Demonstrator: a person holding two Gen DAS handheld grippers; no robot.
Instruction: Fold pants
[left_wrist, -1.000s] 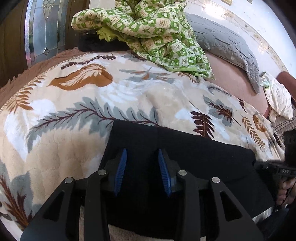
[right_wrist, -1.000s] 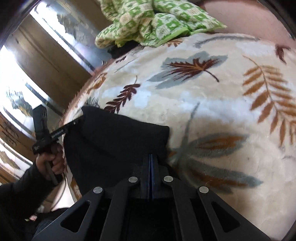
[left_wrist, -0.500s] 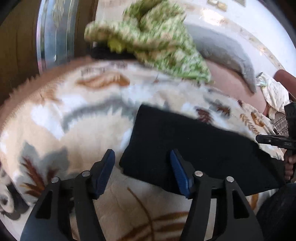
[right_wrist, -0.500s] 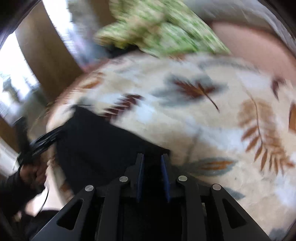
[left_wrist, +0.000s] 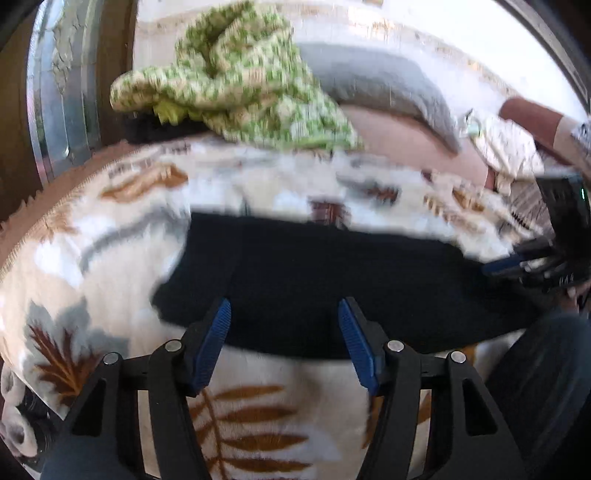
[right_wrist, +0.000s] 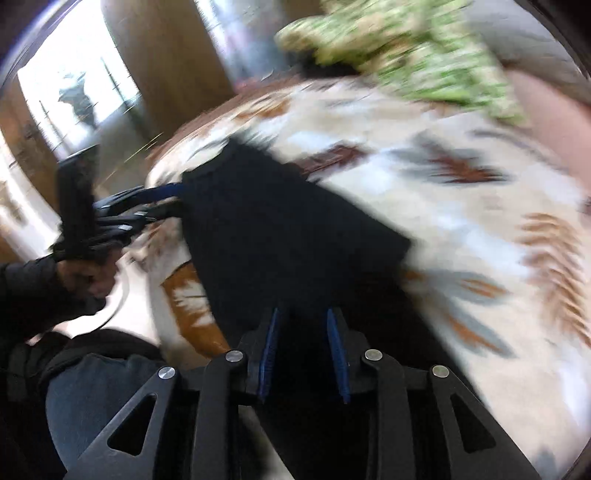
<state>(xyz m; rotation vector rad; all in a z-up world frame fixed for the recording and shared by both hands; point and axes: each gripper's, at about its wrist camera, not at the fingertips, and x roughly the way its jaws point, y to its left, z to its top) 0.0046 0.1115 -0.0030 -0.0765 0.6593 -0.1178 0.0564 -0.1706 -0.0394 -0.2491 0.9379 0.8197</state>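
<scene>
Your black pants are lying flat, folded into a wide dark rectangle across the leaf-print blanket.

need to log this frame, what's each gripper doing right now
left gripper: open, holding nothing, at the near edge of the black pants.
right gripper: open, nothing clamped, over the pants.

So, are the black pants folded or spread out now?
Folded. The black pants lie as one compact dark rectangle on the leaf blanket, with no separate legs visible; both grippers are open.
</scene>
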